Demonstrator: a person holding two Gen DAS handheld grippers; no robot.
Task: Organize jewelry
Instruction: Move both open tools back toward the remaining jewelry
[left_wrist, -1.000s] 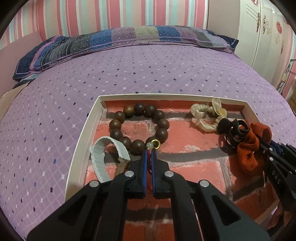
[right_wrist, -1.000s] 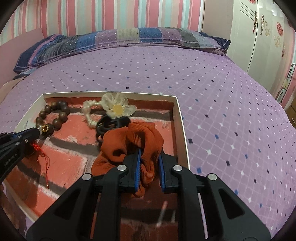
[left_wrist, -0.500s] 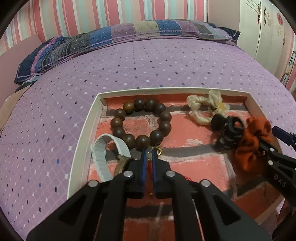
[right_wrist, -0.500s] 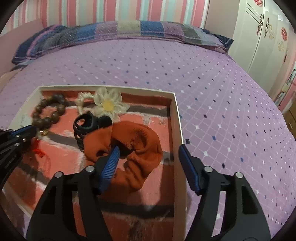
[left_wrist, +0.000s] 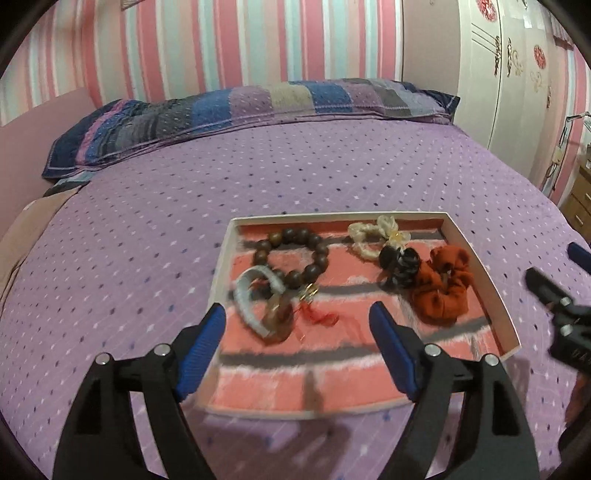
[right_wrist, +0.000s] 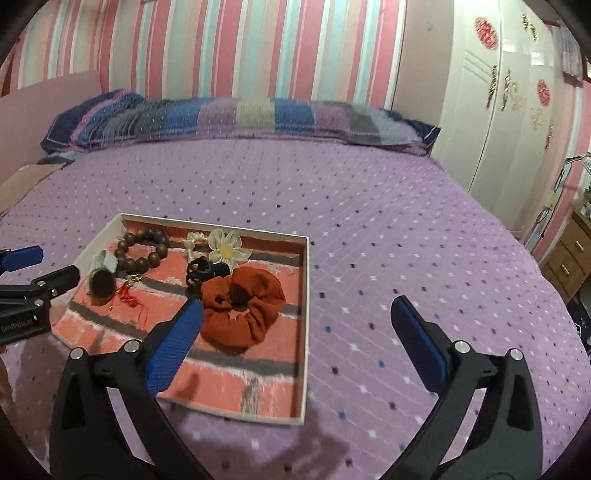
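A shallow white-walled tray (left_wrist: 476, 262) (right_wrist: 306, 314) with a red brick-pattern floor lies on the purple bedspread (left_wrist: 147, 229) (right_wrist: 406, 229), at centre frame in the left wrist view and left of centre in the right wrist view. All jewelry sits inside it. A brown wooden bead bracelet (left_wrist: 317, 254) (right_wrist: 142, 263) occupies the tray's upper left; its gold charm and red tassel (left_wrist: 319, 316) (right_wrist: 127, 295) trail toward the lower frame. A pale grey band (left_wrist: 245, 301) (right_wrist: 104, 259) overlaps the bracelet's lower left edge. A cream flower hair tie (left_wrist: 373, 236) (right_wrist: 224, 246) lies in the upper middle, with a black claw clip (left_wrist: 400, 263) (right_wrist: 201, 272) just below it, touching an orange scrunchie (left_wrist: 443, 290) (right_wrist: 242, 308) toward the tray's right side.

The left gripper (left_wrist: 297, 325) (right_wrist: 22, 291) has its blue-padded fingers spread wide, empty, above the tray's lower edge. The right gripper (right_wrist: 295, 317) (left_wrist: 561, 295) is likewise wide and empty, straddling the tray's right wall.

A striped pillow (left_wrist: 258, 107) (right_wrist: 240, 118) lies at the upper frame, against striped wallpaper (left_wrist: 221, 48); a white wardrobe (right_wrist: 509, 110) stands upper right.
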